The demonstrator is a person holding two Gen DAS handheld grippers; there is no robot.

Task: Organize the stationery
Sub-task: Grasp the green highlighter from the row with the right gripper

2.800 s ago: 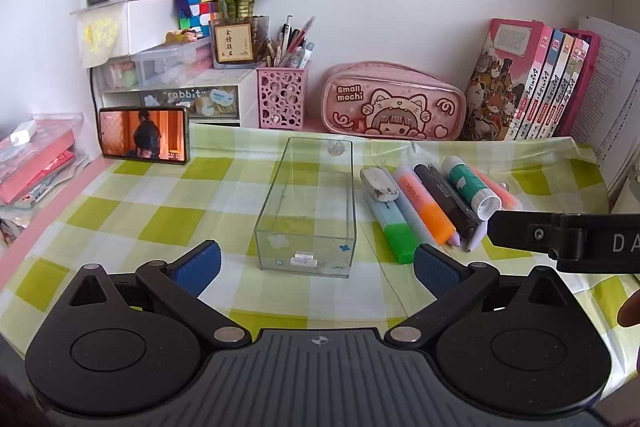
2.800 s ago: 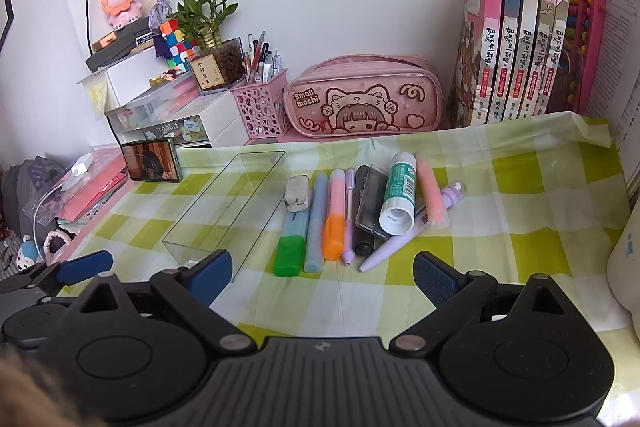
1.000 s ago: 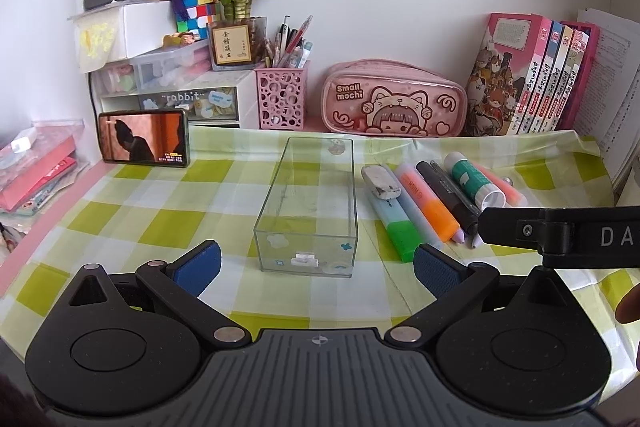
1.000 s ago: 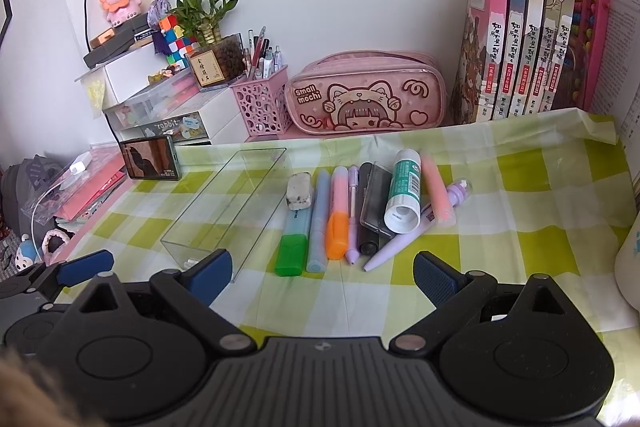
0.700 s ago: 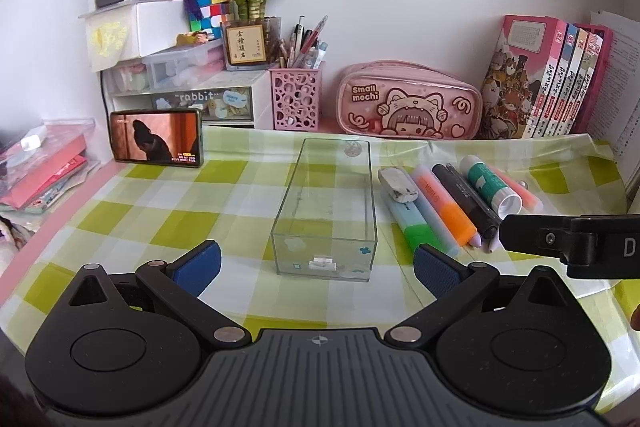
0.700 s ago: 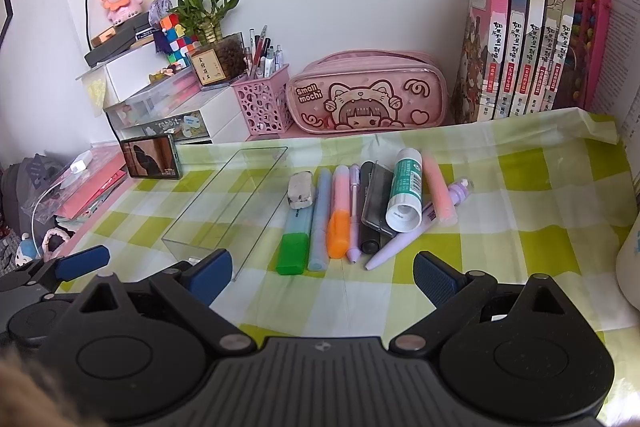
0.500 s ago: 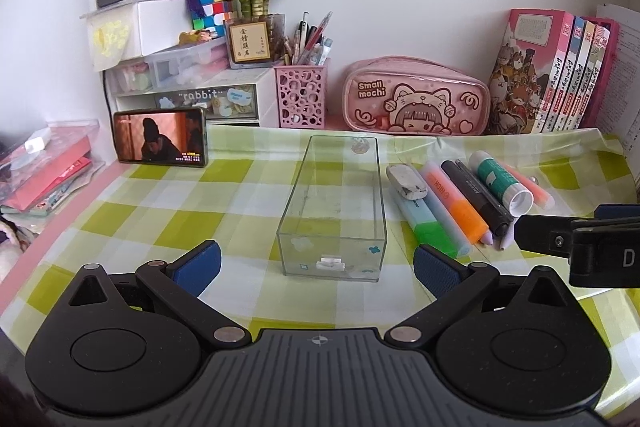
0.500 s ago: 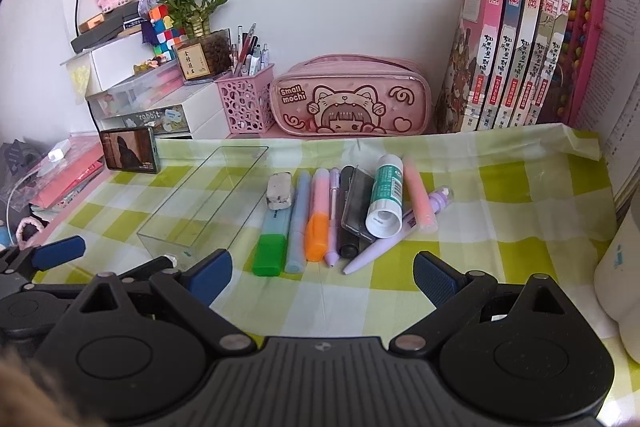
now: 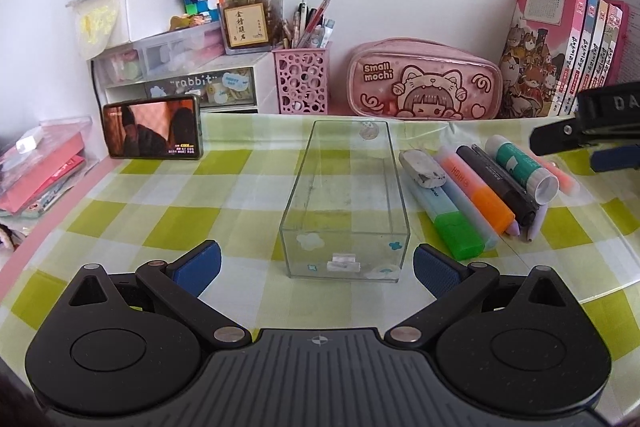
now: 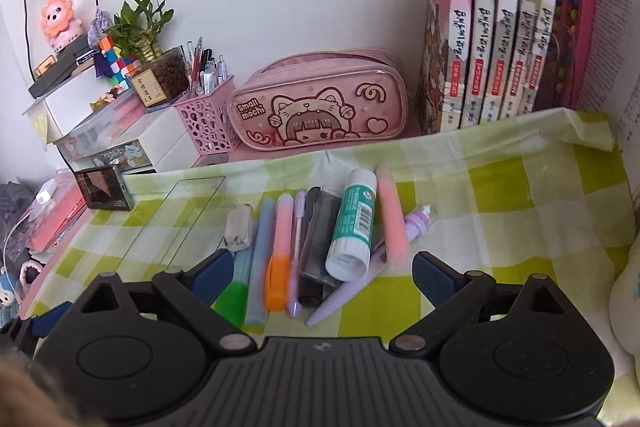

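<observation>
You have not yet put anything away, judging by how things lie. On the checked tablecloth (image 9: 224,227), the clear box (image 9: 346,203) stands empty in front of your left gripper (image 9: 317,259), and every piece of stationery lies in a row just to the right of it, outside its wall.

Your left gripper has its jaws spread wide with nothing between the pads; the near end of the box sits just ahead of them, untouched. Your right gripper (image 10: 322,273) hovers over the near ends of the row, its jaws wide but closing a little, and they hold nothing so far.

From large to small, what is left to move: the glue stick (image 10: 352,225), resting on top of the black marker (image 10: 316,239); the orange highlighter (image 10: 278,247); the green-capped highlighter (image 9: 444,215); the pale blue pen (image 10: 258,259); the pink stick (image 10: 392,217); the lilac pen (image 10: 360,283), lying slantwise under the others; the thin purple pen (image 10: 296,247); and the eraser (image 10: 239,229), lying on the far end of the green-capped highlighter.

So the whole sorting is ahead of you, and the glue stick on top looks the easiest first pick.
</observation>
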